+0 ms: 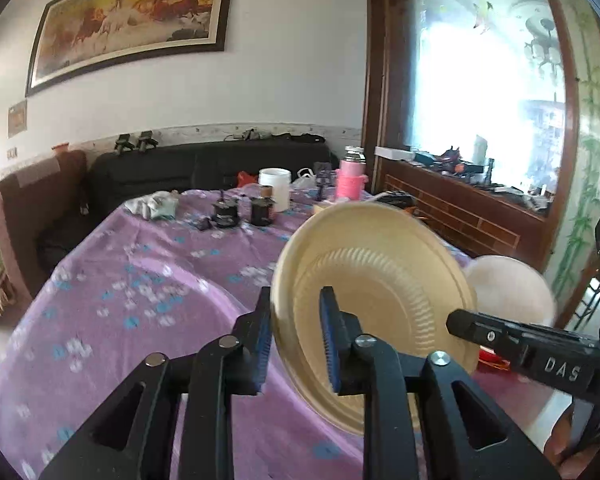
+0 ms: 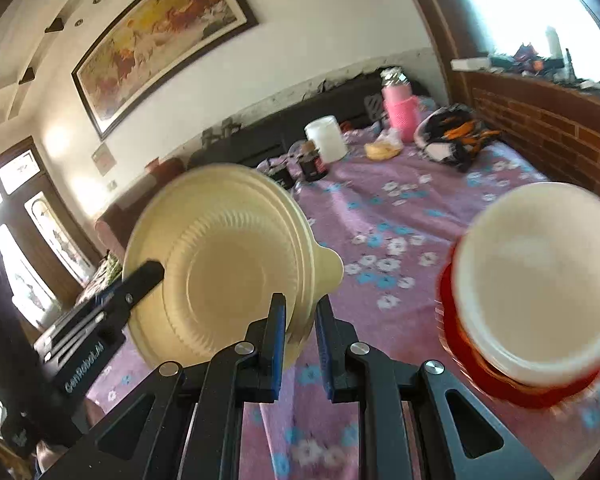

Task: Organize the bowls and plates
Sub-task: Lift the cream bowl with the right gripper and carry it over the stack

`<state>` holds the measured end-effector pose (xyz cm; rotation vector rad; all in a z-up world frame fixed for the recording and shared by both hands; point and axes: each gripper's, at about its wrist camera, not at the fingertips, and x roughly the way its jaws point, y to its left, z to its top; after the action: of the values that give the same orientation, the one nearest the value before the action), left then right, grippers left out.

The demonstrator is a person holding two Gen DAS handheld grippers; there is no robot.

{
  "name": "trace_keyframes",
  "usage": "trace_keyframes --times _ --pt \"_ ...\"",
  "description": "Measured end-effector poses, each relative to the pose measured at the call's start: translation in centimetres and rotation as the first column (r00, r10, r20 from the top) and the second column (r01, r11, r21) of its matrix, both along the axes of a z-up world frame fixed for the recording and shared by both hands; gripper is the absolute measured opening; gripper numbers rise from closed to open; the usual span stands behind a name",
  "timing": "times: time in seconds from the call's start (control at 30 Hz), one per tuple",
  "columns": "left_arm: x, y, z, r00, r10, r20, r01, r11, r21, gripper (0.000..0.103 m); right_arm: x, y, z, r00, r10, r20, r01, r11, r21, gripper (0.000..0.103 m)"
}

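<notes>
Beige and ribbed, a shallow disposable plate is hanging in the air above the tabletop, tilted up on edge and held from two sides. From the left wrist view, the left gripper is straddling the plate's near rim: one blue-padded finger is sitting behind the rim and the other in front of the plate's hollow face, with a visible gap at the pads, so the fingers are standing slightly apart around the rim rather than pinching it. No earlier view is at hand to show more. Beyond the far right of those fingers, the right gripper is reaching in to the plate's opposite edge.

From the right wrist view, the right gripper is closing its two blue pads on the plate at its lower rim, just beneath a small tab, and the fingers are clamped on that edge. The left gripper is showing at the plate's far left edge.

To the right of the right fingers, a white bowl is resting in a red bowl on the purple flowered cloth. Farther ahead, a white jar, a pink flask and dark small jars are standing on the cloth
</notes>
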<state>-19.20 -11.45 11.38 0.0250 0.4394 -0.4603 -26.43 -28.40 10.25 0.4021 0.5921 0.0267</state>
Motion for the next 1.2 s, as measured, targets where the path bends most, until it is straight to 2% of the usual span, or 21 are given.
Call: trace_keyframes --times 0.17,0.27,0.47,0.57,0.73,0.97,1.2 --pt "-3.6 -1.2 0.0 1.0 -0.022 -0.003 0.022 1.0 -0.018 0.023 -4.6 -1.1 1.5 0.999 -0.008 0.031 0.008 1.0 -0.024 0.016" --pt "-4.8 -2.3 -0.1 0.999 -0.031 -0.012 0.031 0.999 -0.009 0.023 -6.2 -2.4 1.5 1.0 -0.002 0.029 0.002 1.0 -0.004 0.016" --pt "-7.6 -4.2 0.3 0.999 -0.025 0.033 0.022 0.997 0.08 0.023 -8.9 -4.1 1.1 0.998 -0.01 0.056 0.008 0.999 0.039 0.016" --pt "-8.0 -4.2 0.3 0.999 -0.015 0.045 0.01 0.994 0.107 0.023 -9.4 -4.3 0.8 0.997 -0.013 0.071 0.008 0.998 0.069 0.016" --pt "-7.4 -3.7 0.3 0.998 -0.002 0.059 -0.004 0.995 0.1 0.023 -9.0 -3.7 0.9 0.996 -0.008 0.086 0.002 0.998 0.07 0.016" --pt "-6.2 -5.1 0.5 0.997 -0.033 0.064 0.027 0.996 0.09 0.024 -9.1 -3.8 2.1 0.995 -0.033 0.097 0.032 0.999 0.016 0.016" --pt "-6.2 -7.3 1.6 0.994 -0.07 0.081 0.062 0.993 0.097 0.027 -9.8 -5.9 2.9 0.993 -0.073 0.096 0.07 0.997 0.032 0.016"
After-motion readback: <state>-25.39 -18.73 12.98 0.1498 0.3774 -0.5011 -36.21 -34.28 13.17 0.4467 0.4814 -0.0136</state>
